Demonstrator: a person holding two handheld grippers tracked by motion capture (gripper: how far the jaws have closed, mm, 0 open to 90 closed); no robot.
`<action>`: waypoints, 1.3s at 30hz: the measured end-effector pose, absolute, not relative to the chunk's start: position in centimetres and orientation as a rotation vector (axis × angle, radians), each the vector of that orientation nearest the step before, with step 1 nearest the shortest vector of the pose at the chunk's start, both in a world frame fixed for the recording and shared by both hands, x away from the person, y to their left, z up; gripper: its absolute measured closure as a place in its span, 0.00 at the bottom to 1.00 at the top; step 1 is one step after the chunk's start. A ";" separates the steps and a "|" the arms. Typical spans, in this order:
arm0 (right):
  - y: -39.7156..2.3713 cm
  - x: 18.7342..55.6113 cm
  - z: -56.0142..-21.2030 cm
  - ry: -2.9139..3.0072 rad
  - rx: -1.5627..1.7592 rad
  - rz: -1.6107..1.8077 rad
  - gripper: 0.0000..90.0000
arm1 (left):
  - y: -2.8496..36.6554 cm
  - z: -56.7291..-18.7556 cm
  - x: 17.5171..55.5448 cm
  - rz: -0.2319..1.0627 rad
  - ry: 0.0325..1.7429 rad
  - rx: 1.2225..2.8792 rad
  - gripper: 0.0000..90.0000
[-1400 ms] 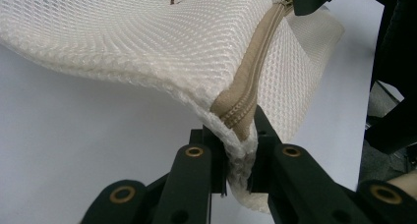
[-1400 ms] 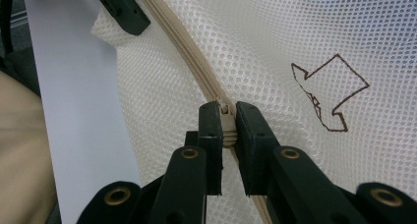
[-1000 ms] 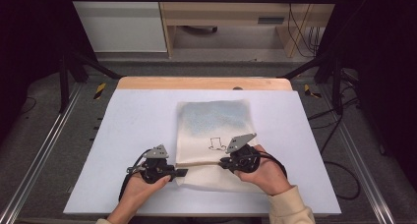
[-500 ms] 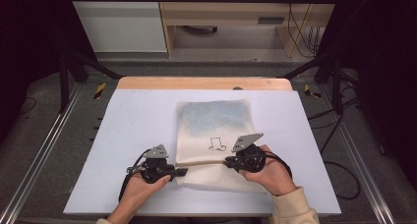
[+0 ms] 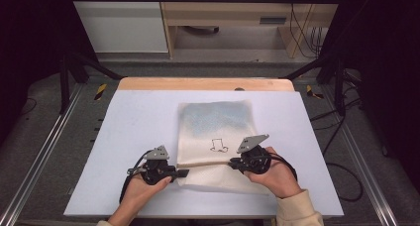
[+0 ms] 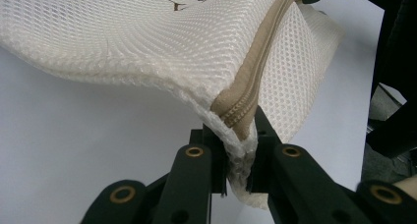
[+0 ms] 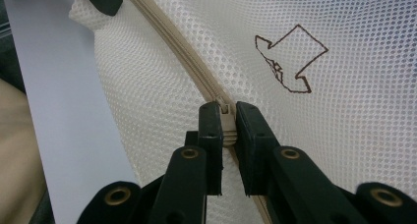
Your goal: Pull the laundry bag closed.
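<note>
Two grips: I have both grippers clamped on one mesh bag (image 5: pixel 216 151), one at each end of the stretch of zipper (image 5: pixel 204 163) I am working.
Bag location: flat on the white table (image 5: pixel 124 127), near my edge and just right of centre, its near end lifted slightly between my hands.
Left gripper (image 5: pixel 181 173): jaws pressed together on the bag's corner where the zipper ends; in the left gripper view the tan zipper tape (image 6: pixel 248 89) and mesh run straight down into the pinch.
Right gripper (image 5: pixel 232 162): jaws pinching the zipper pull (image 7: pixel 226 121); in the right gripper view the pull sits squarely between the two black pads.
Zipper ahead of pull: from the pull toward the left gripper the tape reads as one closed tan line, in the high view as in the right gripper view.
Zipper behind pull: hidden under my right gripper; I cannot tell whether it is open or closed there.
Done, by my reading: anchor grip set, pull captured, tape drawn taut between the grips.
Left, by my reading: the full slide along the visible stretch, then release of both grips.
Contents: a bluish patch (image 5: pixel 218 118) shows through the far half of the mesh; I cannot identify it.
</note>
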State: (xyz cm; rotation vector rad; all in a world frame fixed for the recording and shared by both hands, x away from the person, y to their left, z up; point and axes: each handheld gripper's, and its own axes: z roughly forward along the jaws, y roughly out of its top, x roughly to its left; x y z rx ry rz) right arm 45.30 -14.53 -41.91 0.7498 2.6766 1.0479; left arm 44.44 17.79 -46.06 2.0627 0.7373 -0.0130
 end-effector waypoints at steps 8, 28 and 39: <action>-15.1 45.2 -42.0 2.667 0.763 1.040 0.91 | 17.8 -46.1 44.4 -0.010 0.741 2.063 0.91; -16.4 45.0 -42.3 2.656 0.800 1.036 0.91 | 17.8 -46.2 44.4 0.001 0.741 2.074 0.91; -17.3 44.7 -42.5 2.644 0.825 1.032 0.91 | 17.8 -46.2 44.4 0.009 0.739 2.079 0.91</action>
